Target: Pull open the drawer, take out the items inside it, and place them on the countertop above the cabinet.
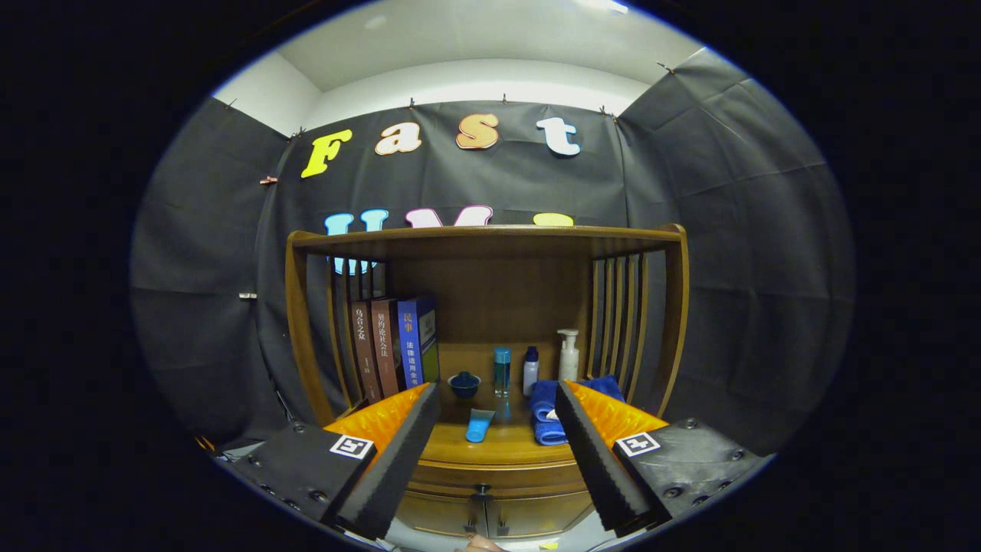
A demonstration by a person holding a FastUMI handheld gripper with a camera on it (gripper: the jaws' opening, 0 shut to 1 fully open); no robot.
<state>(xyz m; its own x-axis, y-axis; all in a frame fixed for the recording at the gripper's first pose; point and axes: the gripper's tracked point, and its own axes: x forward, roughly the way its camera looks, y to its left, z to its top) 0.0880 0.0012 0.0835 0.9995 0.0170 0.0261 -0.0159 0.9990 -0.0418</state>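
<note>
The gripper (498, 460) is hovering in front of a brown wooden cabinet (678, 322) with slatted sides, its two fingers spreading wide apart at the bottom of the frame and holding nothing. Between the fingers, low in the centre of the frame, the closed wooden drawer (490, 479) is sitting just under the countertop, with a small dark metal handle (481, 491) on its front. Below the drawer, two cabinet doors with dark pulls are showing at the bottom edge. What is inside the drawer cannot be seen.

The polished wooden countertop (498, 445) is lying in the lower centre, beyond the fingertips. On it, a light blue tube (480, 425) is lying flat, just ahead of the left finger. Behind the tube, a small dark blue lidded bowl (464, 383) is standing. To its right, a slim clear bottle with a teal cap (502, 372), a small white bottle with a blue cap (530, 369) and a white pump dispenser bottle (568, 356) are standing in a row towards the back. A folded blue towel (546, 418) is lying beside the right finger, partly hidden by it.

At the left of the cabinet's shelf space, three upright books (395, 349), two brown and one blue, are leaning against the slats. A wooden top shelf (490, 236) is spanning the cabinet across the middle of the frame.
</note>
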